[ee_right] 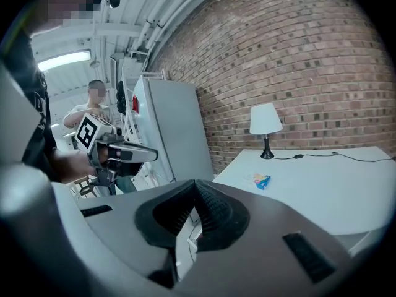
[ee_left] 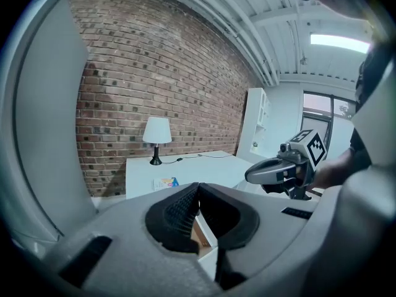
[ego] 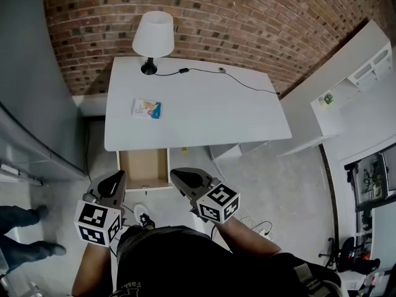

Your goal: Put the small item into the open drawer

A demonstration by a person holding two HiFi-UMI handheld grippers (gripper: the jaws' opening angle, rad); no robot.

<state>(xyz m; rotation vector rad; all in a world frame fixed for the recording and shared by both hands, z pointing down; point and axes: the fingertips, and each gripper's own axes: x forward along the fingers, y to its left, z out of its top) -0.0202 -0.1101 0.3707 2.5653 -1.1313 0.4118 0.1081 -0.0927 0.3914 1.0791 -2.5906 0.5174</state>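
Observation:
The small item, a flat colourful packet (ego: 146, 108), lies on the white table (ego: 204, 113) near its left side; it also shows in the left gripper view (ee_left: 166, 182) and the right gripper view (ee_right: 261, 180). Under the table's front left edge an open drawer (ego: 144, 167) with a bare brown bottom is pulled out. My left gripper (ego: 117, 177) hovers just left of the drawer's front, shut and empty (ee_left: 198, 185). My right gripper (ego: 176, 176) hangs just right of the drawer, also shut with nothing in it (ee_right: 195, 183). Both are well short of the packet.
A white lamp (ego: 153, 36) stands at the table's back left, its cable (ego: 216, 73) trailing right. A tall grey cabinet (ego: 31, 104) flanks the left. A person's shoes (ego: 28, 231) are on the floor at left. White shelving (ego: 356, 82) stands at right. A brick wall is behind.

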